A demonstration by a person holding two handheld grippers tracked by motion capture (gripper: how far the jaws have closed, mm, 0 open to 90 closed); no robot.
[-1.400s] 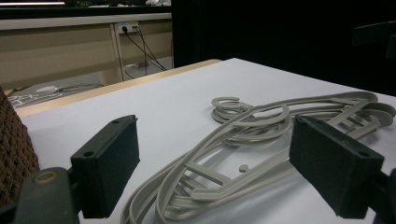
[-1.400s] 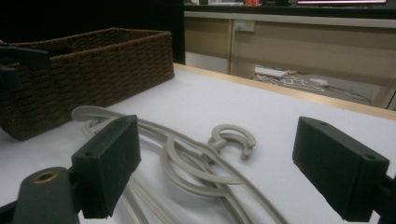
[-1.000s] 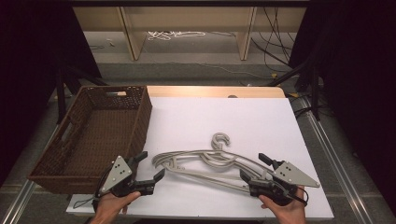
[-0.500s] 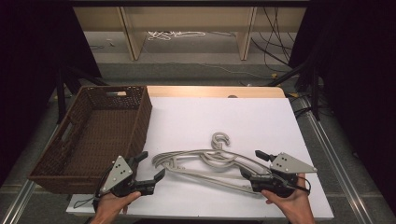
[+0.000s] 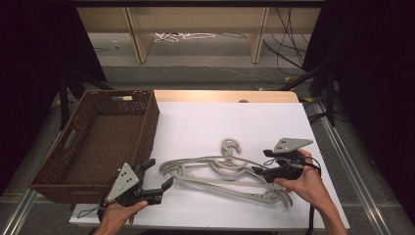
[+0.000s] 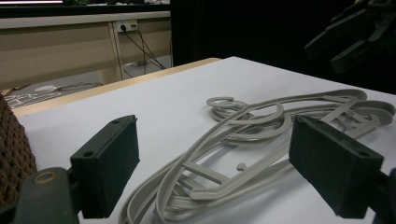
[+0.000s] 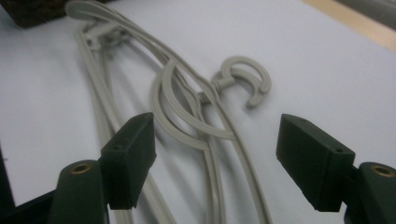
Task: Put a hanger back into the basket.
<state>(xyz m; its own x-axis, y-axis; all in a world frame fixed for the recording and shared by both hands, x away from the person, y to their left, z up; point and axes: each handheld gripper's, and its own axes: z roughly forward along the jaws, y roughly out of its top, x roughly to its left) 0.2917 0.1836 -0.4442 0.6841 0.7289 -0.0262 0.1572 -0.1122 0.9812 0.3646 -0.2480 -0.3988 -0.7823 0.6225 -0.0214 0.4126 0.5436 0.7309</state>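
White sheeting [image 5: 235, 122] is covering the table, with a bare wooden edge showing along its far side; beyond it, pale shelf legs and loose cables are sitting on a grey floor.

Item: hangers [image 5: 222, 171], a tangled pile of pale grey plastic ones, are lying flat on the sheet toward its near edge, between the two grippers. Thin moulded arms are overlapping; curved hooks are pointing toward the far side, one open hook [image 7: 245, 79] sitting clear of the pile.

Item: left gripper [image 5: 159, 178], hand-held, is hovering just beside the left end of the pile, jaws spread wide and holding nothing. In the left gripper view the hangers [image 6: 243, 140] are lying between and ahead of its two black, blocky, matte pads, with the shoulder ends nearest.

Item: right gripper [image 5: 262, 164], hand-held, is hovering at the right end of the pile, above the hangers' right shoulders, jaws parted and empty. In the right gripper view the looped hanger necks are lying between its pads.

Item: basket [image 5: 73, 166], dark brown woven wicker, rectangular, with cut-out handles, is standing at the table's left edge, just beside the left gripper.
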